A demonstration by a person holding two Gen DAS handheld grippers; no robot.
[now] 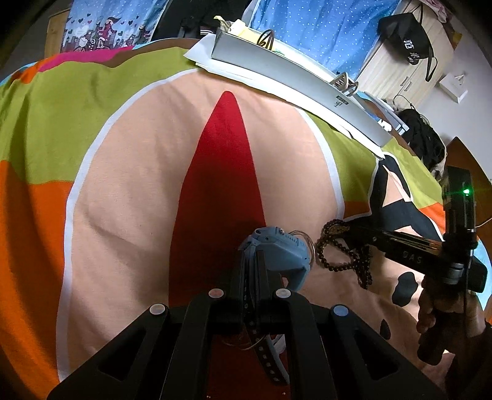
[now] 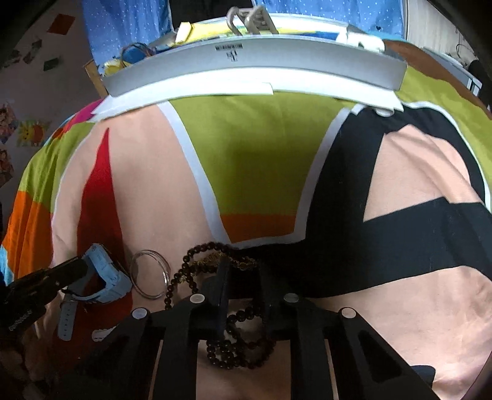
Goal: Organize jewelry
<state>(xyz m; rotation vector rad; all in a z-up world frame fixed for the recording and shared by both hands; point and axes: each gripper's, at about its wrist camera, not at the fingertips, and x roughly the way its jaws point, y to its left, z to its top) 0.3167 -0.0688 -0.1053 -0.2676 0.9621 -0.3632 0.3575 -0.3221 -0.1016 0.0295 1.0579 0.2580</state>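
I count three pieces of jewelry in play: one blue watch point(image 1: 278, 249), one string of dark beads point(image 2: 215, 261), and one clear bangle point(image 2: 149, 274).

My left gripper point(image 1: 252, 261) has its fingers drawn narrow on the watch, pinching it by the strap near the case. From the right wrist view the watch point(image 2: 103, 274) looks held up off the bedspread point(image 2: 252, 172), one end of the strap hanging down loose.

My right gripper point(image 2: 243, 270) holds the beads. The string is looped several times; some loops bunch at the fingertips and the rest hang down between the two fingers. From the left wrist view I see the beads point(image 1: 341, 249) draped over the right gripper's point(image 1: 347, 229) tips, with a hand point(image 1: 436, 320) on the handle behind it.

The bangle lies flat on the bedspread between the watch and the beads, close to both. In the left wrist view only a thin arc of it point(image 1: 309, 243) shows past the watch.

At the far edge of the bedspread sits one long white tray point(image 2: 255, 61) on a white sheet. I make out a few items inside it, one blue point(image 2: 133, 54), but too small to name. Two pale clips point(image 2: 250, 20) rise above its rim.
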